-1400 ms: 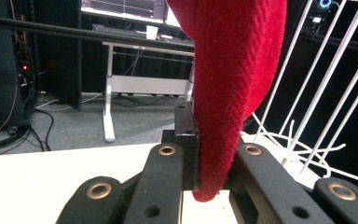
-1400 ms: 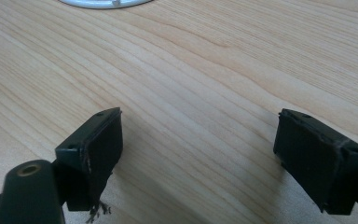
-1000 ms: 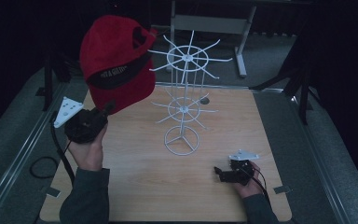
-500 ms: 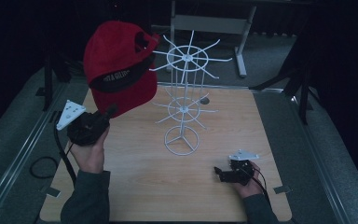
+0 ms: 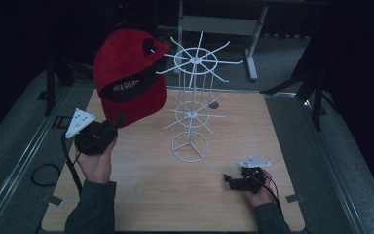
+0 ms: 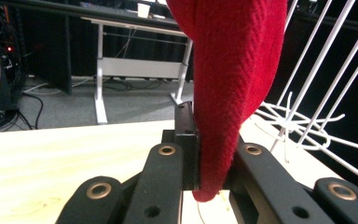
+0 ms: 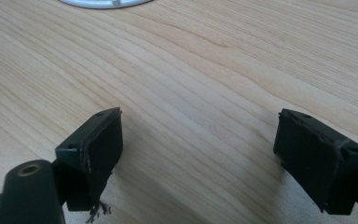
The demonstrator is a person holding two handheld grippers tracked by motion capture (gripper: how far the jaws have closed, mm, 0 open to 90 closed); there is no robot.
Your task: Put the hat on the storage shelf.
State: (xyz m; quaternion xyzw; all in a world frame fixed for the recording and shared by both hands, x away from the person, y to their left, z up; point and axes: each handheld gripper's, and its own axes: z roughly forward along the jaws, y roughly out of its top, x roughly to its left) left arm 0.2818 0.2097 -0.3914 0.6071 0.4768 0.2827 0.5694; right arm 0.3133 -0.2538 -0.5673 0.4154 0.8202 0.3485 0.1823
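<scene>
A red cap (image 5: 129, 78) with a black inner band hangs in the air left of the white wire rack (image 5: 191, 107). My left gripper (image 5: 117, 122) holds it from below by the brim; its jaws are shut on the red cloth (image 6: 233, 93). The cap's top is close to the rack's upper spokes (image 5: 195, 61). My right gripper (image 5: 230, 180) rests low over the wooden table (image 5: 146, 195) at the front right, jaws wide apart with nothing between them (image 7: 198, 154). The rack's round base (image 7: 102, 3) shows at the top edge of the right gripper view.
The rack's ring base (image 5: 190, 146) stands mid-table, with a lower ring of spokes (image 5: 190, 114). A white desk frame (image 5: 219, 24) stands beyond the table. Metal rails (image 5: 24, 161) run along the table's left and right sides. A cable (image 5: 44, 173) loops at the left.
My left gripper has carried the red cap a little to the right, closer to the rack's upper spokes. The right gripper has stayed put.
</scene>
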